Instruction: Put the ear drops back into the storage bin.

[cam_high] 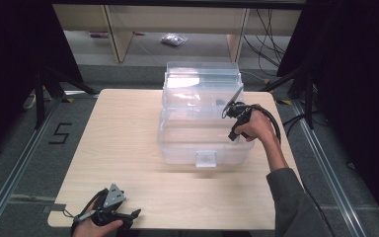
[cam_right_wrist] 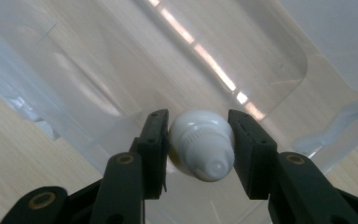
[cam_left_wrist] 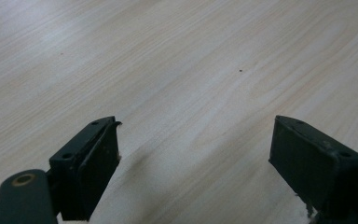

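Note:
A clear plastic storage box (cam_high: 205, 140) stands in the middle of the wooden table (cam_high: 128, 133), its lid raised at the back. My right gripper (cam_high: 225, 109) hangs over the box's right side, jaws pointing down into it. In the right gripper view the gripper (cam_right_wrist: 199, 140) is shut on a small white bottle (cam_right_wrist: 201, 142) with a ribbed cap, above the box's transparent floor (cam_right_wrist: 121, 70). My left gripper (cam_high: 128, 216) rests at the table's front left edge. In the left gripper view the gripper (cam_left_wrist: 193, 149) is open over bare wood, with nothing between the jaws.
The box has a latch tab (cam_high: 206, 159) on its front wall. Black curtains and stands flank the table. A floor marking (cam_high: 60, 133) lies left of the table. Shelving legs and cables stand beyond the far edge.

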Available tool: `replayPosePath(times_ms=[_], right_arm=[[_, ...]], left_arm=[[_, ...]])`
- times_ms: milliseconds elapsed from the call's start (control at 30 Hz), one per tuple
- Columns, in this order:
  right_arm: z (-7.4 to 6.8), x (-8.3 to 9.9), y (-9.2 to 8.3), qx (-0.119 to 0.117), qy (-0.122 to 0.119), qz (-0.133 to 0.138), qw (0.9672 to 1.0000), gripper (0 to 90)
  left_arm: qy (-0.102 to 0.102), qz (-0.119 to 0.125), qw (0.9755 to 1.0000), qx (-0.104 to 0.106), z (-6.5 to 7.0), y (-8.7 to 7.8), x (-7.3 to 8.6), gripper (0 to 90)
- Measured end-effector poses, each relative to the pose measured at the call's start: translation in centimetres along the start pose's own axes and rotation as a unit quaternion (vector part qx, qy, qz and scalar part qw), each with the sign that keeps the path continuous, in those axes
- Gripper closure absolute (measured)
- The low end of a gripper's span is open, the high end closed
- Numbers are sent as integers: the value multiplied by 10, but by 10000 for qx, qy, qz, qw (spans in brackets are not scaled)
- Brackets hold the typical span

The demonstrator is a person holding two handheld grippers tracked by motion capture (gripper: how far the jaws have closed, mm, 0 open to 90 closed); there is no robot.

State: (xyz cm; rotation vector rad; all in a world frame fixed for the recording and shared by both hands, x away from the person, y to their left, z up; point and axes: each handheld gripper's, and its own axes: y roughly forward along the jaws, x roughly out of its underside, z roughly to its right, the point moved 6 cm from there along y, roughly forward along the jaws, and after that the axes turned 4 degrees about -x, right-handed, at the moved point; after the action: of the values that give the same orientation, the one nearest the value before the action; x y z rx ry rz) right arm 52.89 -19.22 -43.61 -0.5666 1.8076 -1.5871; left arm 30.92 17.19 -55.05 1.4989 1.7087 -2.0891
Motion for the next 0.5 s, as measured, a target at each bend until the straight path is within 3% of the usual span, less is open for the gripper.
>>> replayPosePath(times_ms=[33,67,133,167,200,233,267,300,433,500], right_arm=[[2,0,3,22,-40,-3,10000,601],[1,0,4,10,103,-66,9999,601],[4,0,8,-9,36,-11,10000,601],[4,1,9,-22,186,-71,9998,601],[6,1,12,-4,169,-63,9998,601],[5,1,13,-54,260,-94,9996,601],[8,2,16,-40,226,-80,9997,601],[6,3,16,-74,389,-152,9991,601],[13,3,23,-50,176,-89,9998,601],[11,4,24,-82,321,-140,9994,601]], left_arm=[[11,-16,10000,3,0,0,0,150],[51,-18,10000,-6,0,0,0,151],[59,-13,10000,-11,0,0,0,151],[-1,35,10000,-7,0,0,-1,151],[55,-2,10000,-3,0,-1,0,151],[-57,33,10000,0,1,1,0,151],[-53,28,10000,20,1,1,0,151],[10,26,10000,-11,0,0,0,151],[0,40,10000,10,1,0,-1,151],[8,29,10000,-12,0,0,-1,151]])
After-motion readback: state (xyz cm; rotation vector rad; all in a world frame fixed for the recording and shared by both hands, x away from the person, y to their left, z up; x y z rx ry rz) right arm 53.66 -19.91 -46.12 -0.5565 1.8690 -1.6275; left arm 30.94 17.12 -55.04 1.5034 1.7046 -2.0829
